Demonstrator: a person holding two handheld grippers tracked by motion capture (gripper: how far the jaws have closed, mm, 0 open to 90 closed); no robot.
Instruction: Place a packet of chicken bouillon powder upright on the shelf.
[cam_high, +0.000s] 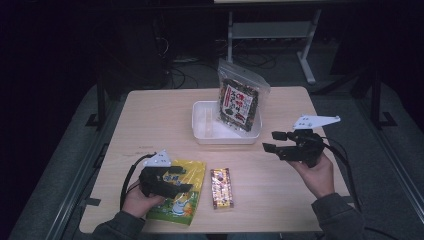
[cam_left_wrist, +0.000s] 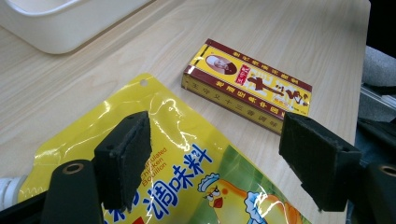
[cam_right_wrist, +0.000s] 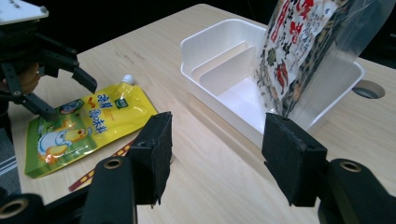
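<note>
Just beyond the open, empty left gripper (cam_high: 176, 179) lay a box (cam_high: 221, 187), its pouch (cam_high: 182, 200) beneath; the right gripper (cam_high: 274, 141) gaped beside the bin (cam_high: 202, 131).

High view: left gripper (cam_high: 172, 181) and hand (cam_high: 141, 199) cover the near-left part of the yellow pouch (cam_high: 186, 196). Print on the small box (cam_high: 221, 187) too small to read. Dark snack bag (cam_high: 239, 100) hides the right end of the white bin (cam_high: 203, 116).

Left gripper view: pouch cut off by the bottom edge, partly behind the fingers (cam_left_wrist: 125, 157); bin cut off at top.

Right gripper view: box mostly hidden behind the left finger; snack bag cut off at top; hole in the bench (cam_right_wrist: 368, 88) partly hidden behind the bin.
</note>
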